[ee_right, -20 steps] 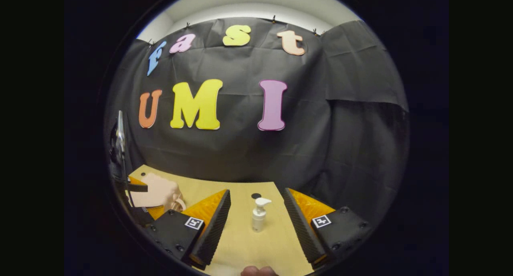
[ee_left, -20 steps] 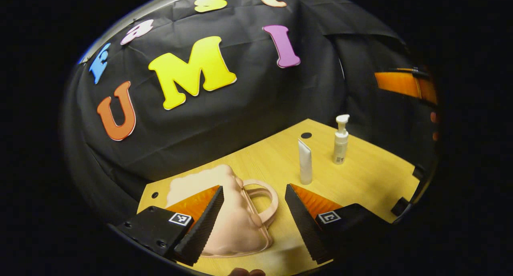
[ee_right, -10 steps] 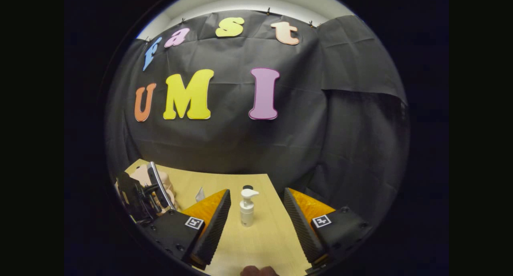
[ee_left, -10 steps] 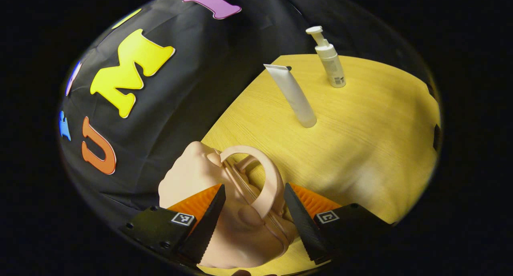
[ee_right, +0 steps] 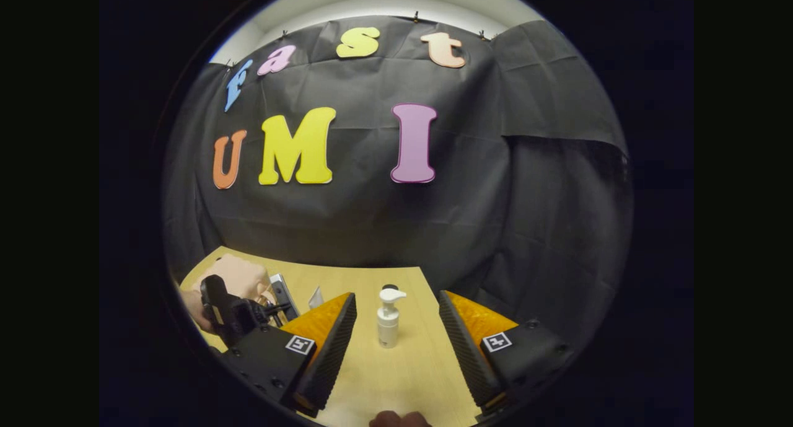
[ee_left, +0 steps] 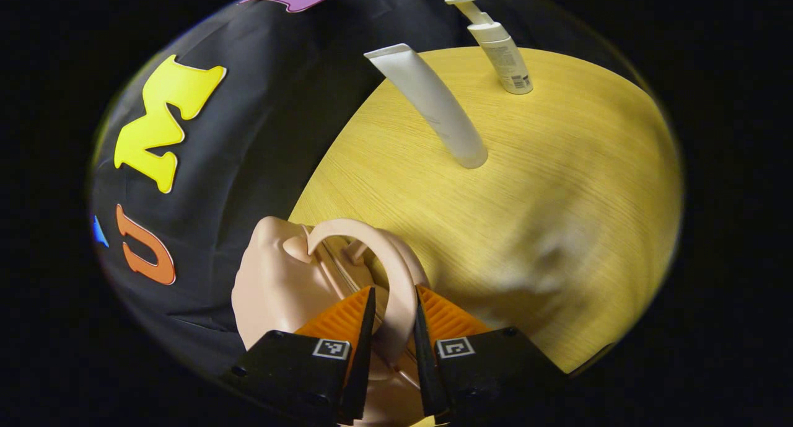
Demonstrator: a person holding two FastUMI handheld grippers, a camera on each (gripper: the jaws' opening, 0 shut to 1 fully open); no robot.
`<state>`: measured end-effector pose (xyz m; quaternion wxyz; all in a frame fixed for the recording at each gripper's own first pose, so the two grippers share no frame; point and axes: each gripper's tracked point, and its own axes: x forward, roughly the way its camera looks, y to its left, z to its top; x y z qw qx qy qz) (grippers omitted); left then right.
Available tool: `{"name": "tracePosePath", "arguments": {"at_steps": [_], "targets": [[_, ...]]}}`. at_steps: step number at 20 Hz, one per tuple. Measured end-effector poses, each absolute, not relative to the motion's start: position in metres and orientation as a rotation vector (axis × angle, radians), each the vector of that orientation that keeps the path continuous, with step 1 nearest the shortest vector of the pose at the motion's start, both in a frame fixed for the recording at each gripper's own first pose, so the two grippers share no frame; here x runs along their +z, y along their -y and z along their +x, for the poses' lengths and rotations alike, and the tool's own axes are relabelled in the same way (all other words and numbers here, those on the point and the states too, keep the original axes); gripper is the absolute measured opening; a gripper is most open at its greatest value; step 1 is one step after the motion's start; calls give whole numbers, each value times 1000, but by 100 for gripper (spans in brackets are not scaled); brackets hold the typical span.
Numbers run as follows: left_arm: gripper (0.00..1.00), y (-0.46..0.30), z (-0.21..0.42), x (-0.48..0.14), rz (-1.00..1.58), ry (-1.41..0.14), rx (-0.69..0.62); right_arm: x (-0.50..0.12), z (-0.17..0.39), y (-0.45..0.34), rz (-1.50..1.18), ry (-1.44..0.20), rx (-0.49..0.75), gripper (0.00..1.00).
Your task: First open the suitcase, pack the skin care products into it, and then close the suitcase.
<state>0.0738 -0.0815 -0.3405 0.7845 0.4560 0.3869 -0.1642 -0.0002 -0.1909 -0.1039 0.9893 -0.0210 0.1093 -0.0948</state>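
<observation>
Slip risk: left hand-held gripper point(ee_left: 391, 343) pinches only the thin handle point(ee_left: 396, 284) of the pink suitcase point(ee_left: 279, 284) at 7 o'clock on the bench point(ee_left: 557, 198), so lifting may drag the shell instead of opening it; right hand-held gripper point(ee_right: 396, 340) idles open near the pump bottle point(ee_right: 388, 318).

on the table point(ee_left: 557, 216), tube point(ee_left: 433, 105) stands between suitcase point(ee_left: 279, 278) and pump bottle point(ee_left: 505, 55).

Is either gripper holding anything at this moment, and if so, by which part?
The left gripper is shut on the handle of the pink suitcase. The right gripper is open and holds nothing, with the pump bottle standing beyond it.
</observation>
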Motion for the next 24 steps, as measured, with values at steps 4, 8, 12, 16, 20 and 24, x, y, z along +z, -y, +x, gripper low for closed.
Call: {"name": "tracePosePath", "arguments": {"at_steps": [4,8,12,16,20,24], "targets": [[35,83,73,-341,1008,-844,-352,-101,1,192,-49,-209,-184,82],[20,86,75,-324,1014,-799,-349,-93,2,183,-51,-186,-171,80],[11,72,75,-270,893,-729,-296,-81,6,165,-56,-159,-146,80],[7,24,88,-191,671,-617,-175,-62,19,120,-75,-134,-66,77],[6,-33,96,-138,542,-513,-127,-49,27,77,-93,-119,3,77],[6,-113,103,-100,407,-399,-41,-41,29,39,-106,-122,54,77]]}}
